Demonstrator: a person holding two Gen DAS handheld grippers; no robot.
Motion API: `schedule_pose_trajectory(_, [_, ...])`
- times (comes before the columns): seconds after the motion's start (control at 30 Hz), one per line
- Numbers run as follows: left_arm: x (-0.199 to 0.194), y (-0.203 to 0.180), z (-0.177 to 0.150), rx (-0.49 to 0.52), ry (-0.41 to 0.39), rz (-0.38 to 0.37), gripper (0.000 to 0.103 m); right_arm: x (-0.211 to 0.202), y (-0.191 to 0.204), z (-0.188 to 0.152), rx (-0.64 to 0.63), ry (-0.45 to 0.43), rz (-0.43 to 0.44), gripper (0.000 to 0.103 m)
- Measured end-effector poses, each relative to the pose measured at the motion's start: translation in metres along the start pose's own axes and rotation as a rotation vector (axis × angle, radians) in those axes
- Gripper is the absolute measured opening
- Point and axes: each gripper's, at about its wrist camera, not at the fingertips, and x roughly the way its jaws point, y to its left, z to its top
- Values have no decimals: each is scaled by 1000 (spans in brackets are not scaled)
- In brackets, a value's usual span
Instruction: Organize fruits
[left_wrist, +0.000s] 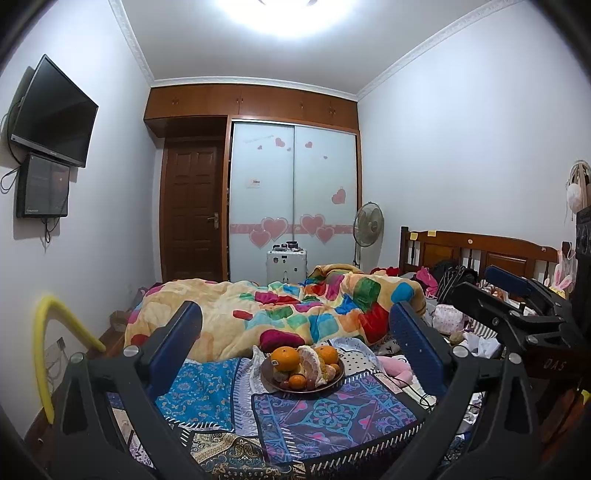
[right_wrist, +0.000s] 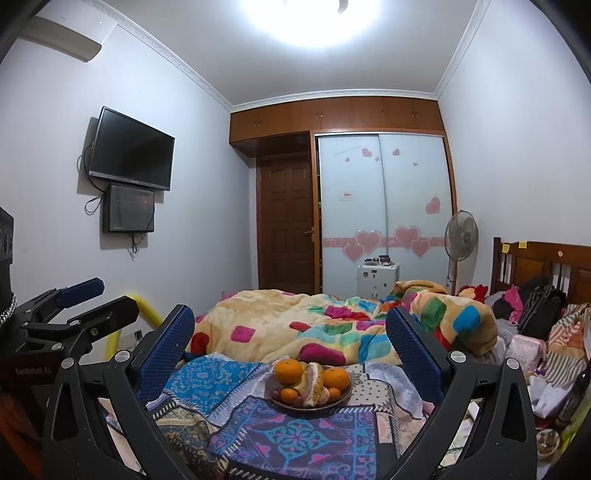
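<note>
Both of my grippers hang above the patterned blue-and-purple cloth (left_wrist: 332, 413) on the bed, jaws wide apart, nothing held: left gripper (left_wrist: 295, 332), right gripper (right_wrist: 290, 332).

Fruit location: all piled on the round dark-brown shallow plate (left_wrist: 271, 380), which sits on the cloth ahead of both grippers, well clear of the fingers. The fruit already lies gathered on the plate; this fits either a finished heap or one awaiting sorting.

Handling, by judgement, largest first:
- Peeled pale pomelo segment (left_wrist: 308, 360), centre of the heap: soft, tears easily; hold lightly across its broad flanks.
- Two large round oranges, left (left_wrist: 284, 358) and right (left_wrist: 328, 353): firm, fairly heavy, smooth rind; clamp across the widest part.
- Small tangerines at the front (left_wrist: 296, 381): light, prone to roll; pinch gently.

The heap looks loosely stacked; lifting one piece may shift the others.
</note>
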Motion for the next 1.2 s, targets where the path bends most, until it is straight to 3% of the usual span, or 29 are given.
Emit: schedule_pose_trajectory(1.2, [17,-1,-12,-18,43,-17,103,1,-2,-5,2,23,-21,103])
